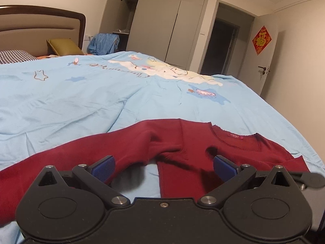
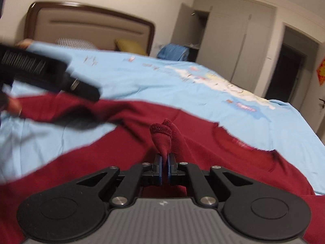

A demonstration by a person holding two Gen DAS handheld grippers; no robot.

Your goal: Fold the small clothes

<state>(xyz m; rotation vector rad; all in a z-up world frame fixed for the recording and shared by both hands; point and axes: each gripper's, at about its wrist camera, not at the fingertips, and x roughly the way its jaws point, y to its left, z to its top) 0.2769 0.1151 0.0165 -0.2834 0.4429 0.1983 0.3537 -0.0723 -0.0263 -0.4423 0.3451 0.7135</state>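
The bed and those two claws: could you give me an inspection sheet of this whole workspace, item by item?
Surface: a bed with a light blue cartoon-print cover, wrinkled.
Job's things: one dark red long-sleeved top, neckline away from the camera, a sleeve stretched out to the left.
Clutter: a yellow pillow, a checked pillow and a blue bundle of cloth near the headboard.
Claws: left claw open over the top's armpit area; right claw shut on a pinch of red fabric.
Cables: nothing seen.
Surroundings: grey wardrobe with one door open, dark doorway, white door bearing a red ornament.
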